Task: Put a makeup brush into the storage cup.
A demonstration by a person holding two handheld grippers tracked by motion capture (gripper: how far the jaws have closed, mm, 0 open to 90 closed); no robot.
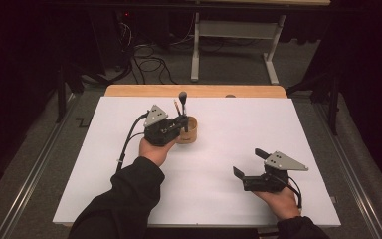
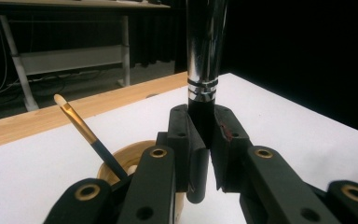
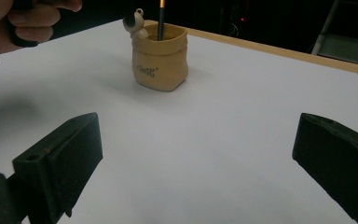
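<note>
High view looks down on the table (image 1: 229,149); both gripper views sit low, sharing the pot (image 3: 161,58)

The large brush (image 2: 204,51) clamped in the left gripper (image 2: 204,140) runs out past the top edge of the left gripper view, so its bristle head is cut off there; its lower end is hidden between the jaws. To that gripper's left, the thin brush (image 2: 86,133) disappears behind a jaw link, its foot unseen inside the cup (image 2: 121,161), whose rim is mostly covered. In the right gripper view, the lettering on the cup (image 3: 161,63) ahead is too small to read.
</note>
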